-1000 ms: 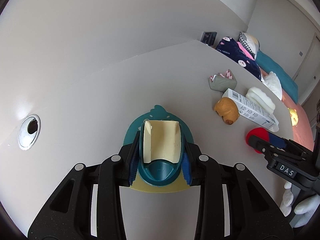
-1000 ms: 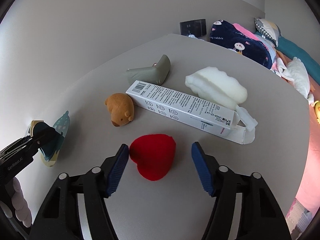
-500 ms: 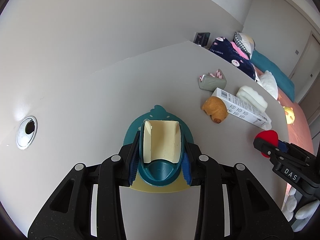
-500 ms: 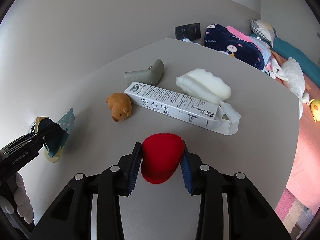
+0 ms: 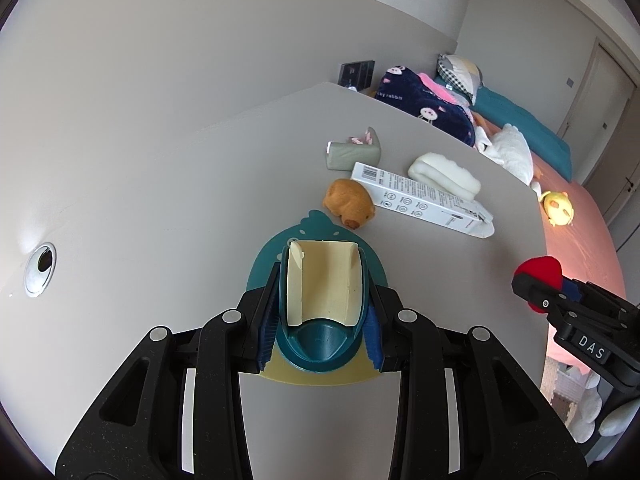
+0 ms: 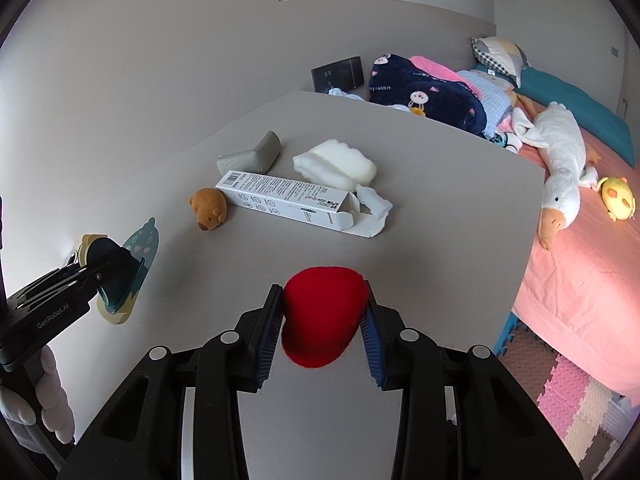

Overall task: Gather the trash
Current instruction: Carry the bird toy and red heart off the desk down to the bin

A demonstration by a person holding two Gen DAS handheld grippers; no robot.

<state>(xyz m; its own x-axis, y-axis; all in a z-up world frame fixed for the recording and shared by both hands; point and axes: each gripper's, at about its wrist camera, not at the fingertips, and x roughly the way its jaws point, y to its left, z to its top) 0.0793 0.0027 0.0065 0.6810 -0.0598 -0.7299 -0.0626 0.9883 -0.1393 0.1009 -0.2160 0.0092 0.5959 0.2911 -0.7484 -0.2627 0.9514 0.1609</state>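
Pinching red heart [image 6: 322, 320] between right fingers [image 6: 267, 330] — off table [image 6: 420, 200].

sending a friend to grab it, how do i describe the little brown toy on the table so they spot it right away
Look at the grey table beside the pink bed. Near its middle lies a long white box; the brown toy sits at the barcode end. It is the only brown, furry, animal-shaped thing there; its neighbours are white or grey.

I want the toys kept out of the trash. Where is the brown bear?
In both views the brown bear lies on the table, touching the barcode end of the white box.
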